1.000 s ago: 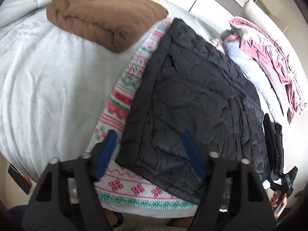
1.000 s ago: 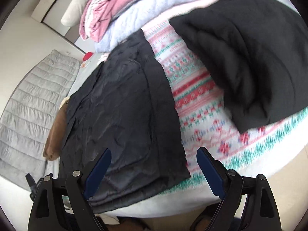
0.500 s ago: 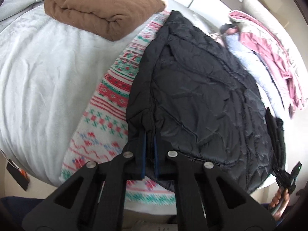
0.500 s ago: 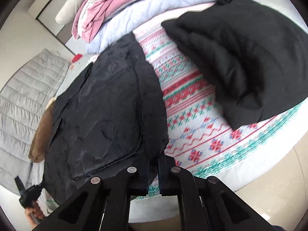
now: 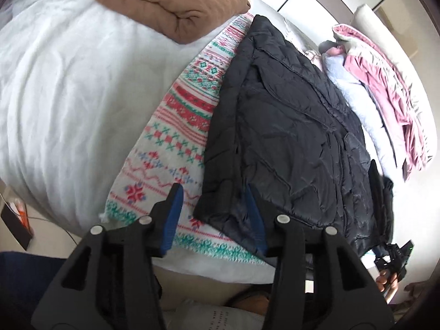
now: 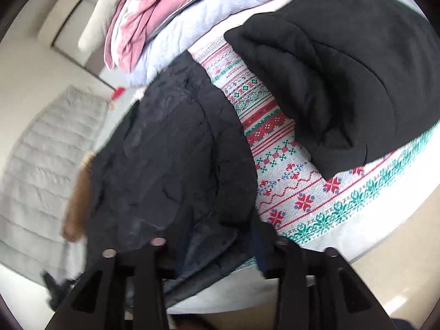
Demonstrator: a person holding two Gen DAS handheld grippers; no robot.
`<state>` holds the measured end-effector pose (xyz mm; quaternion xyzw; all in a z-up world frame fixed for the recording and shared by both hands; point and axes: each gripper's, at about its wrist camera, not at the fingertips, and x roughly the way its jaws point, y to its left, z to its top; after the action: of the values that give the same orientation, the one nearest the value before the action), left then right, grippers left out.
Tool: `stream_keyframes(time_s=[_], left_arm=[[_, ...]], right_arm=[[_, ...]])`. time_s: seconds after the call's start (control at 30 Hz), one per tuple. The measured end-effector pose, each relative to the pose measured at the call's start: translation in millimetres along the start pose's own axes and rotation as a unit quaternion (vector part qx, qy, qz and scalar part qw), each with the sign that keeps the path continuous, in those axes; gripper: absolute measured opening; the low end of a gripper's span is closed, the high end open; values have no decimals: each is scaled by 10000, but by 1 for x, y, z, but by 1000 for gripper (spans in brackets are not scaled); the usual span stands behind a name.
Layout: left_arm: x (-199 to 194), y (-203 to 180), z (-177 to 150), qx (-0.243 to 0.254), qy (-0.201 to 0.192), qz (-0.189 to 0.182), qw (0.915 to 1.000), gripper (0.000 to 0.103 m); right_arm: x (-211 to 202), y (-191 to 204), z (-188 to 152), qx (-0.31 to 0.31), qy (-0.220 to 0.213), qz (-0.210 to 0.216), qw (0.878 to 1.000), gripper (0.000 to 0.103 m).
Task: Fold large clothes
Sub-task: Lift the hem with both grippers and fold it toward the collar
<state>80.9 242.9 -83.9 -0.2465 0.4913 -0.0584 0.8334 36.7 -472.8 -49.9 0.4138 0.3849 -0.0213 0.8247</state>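
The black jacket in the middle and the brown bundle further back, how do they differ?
The black jacket is shiny and quilted; the brown bundle looks soft and matte. The jacket lies spread flat and long, while the brown bundle is already folded into a thick roll. The jacket rests on the patterned blanket; the brown bundle sits mostly on the white bedding. Both lie on the bed, and neither is held by the open left gripper.
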Motion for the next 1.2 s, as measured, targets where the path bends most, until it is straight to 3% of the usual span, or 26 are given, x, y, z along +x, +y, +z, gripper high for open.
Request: stream_keyframes(time_s=[0.13, 0.23, 0.33, 0.37, 0.4, 0.43, 0.47, 0.57, 0.8, 0.9, 1.03, 1.2], left_arm=[[10, 2, -12, -106, 267, -107, 9995, 49], [15, -4, -15, -8, 263, -82, 9996, 49], [19, -11, -14, 59, 153, 9, 9999, 49], [22, -12, -13, 72, 128, 55, 9999, 43], [24, -13, -12, 94, 111, 132, 9998, 34], [26, -13, -11, 124, 128, 154, 9997, 16], [28, -14, -11, 137, 163, 89, 9997, 11], [23, -17, -11, 211, 33, 171, 9996, 8], [-19, -36, -14, 527, -685, 325, 9957, 5], [-36, -43, -16, 636, -759, 345, 9945, 5], [-68, -50, -25, 886, -988, 402, 9903, 5], [-88, -43, -25, 815, -905, 95, 9925, 4]], right_arm=[[14, -8, -3, 248, 272, -185, 9992, 49], [23, -7, -4, 341, 411, -81, 9985, 49], [24, -2, -3, 280, 249, -195, 9991, 48], [24, -2, -3, 337, 182, -145, 9992, 46], [27, -3, -3, 372, 162, -135, 9991, 38], [30, -2, -3, 351, 179, -188, 9990, 30], [32, 0, -3, 281, 204, -264, 9990, 15], [25, 8, -4, 30, -25, -248, 9997, 7], [-11, 21, -18, -168, -613, 272, 9976, 4], [-29, 24, -30, -224, -841, 397, 9954, 4], [-68, 28, -53, -292, -1208, 862, 9885, 4], [-89, 25, -70, -237, -1228, 1146, 9855, 4]])
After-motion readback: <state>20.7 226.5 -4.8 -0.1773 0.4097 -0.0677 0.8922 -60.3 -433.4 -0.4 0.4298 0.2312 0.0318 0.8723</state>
